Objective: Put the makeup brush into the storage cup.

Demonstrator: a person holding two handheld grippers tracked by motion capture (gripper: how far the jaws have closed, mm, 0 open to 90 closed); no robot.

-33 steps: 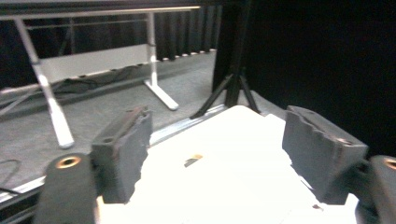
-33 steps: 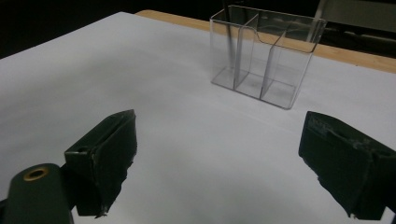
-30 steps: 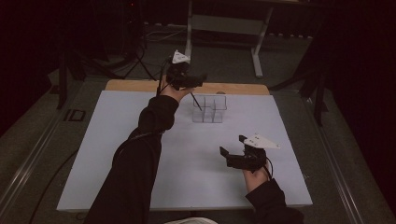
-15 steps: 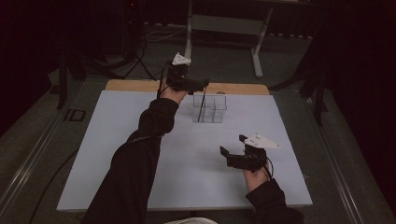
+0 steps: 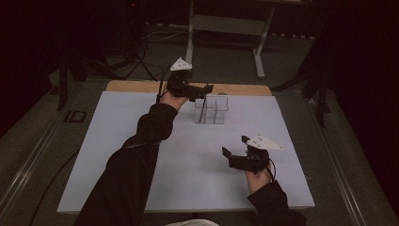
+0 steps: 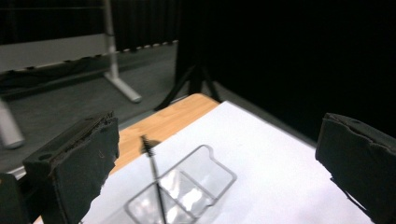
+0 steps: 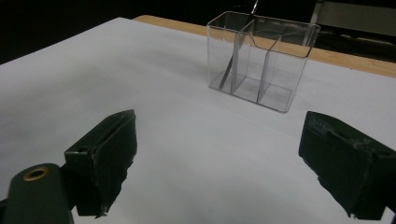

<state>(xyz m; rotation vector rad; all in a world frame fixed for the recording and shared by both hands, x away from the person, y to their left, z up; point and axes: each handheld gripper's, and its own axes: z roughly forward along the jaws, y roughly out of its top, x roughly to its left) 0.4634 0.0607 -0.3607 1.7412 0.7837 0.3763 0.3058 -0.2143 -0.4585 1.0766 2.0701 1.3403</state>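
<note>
A clear plastic organiser box with three compartments point(image 5: 211, 109) stands on the white sheet of the worktop point(image 5: 117, 141), a little above the middle of the high view and close to the strip of bare wood point(image 5: 136, 86) along the far edge. A thin black mascara wand point(image 5: 203, 109) leans inside its left compartment, tilted, the brush end poking up above the rim. In the left gripper view the wand point(image 6: 154, 179) rises from the box point(image 6: 187, 189) in the lower middle of the frame, with its bristled tip against the wooden strip.

The left gripper point(image 5: 205, 89) hangs just above and to the left of the box, in the upper middle of the high view. Its fingers have just been opening and now stand wide, with nothing between them; the wand stands free below them.

The right gripper point(image 5: 236, 147) sits low over the worktop at the lower right of the high view, well apart from the box. Its fingers point(image 7: 105, 154) are spread wide and empty, with the box point(image 7: 261, 58) at the upper middle of its own view.
</note>
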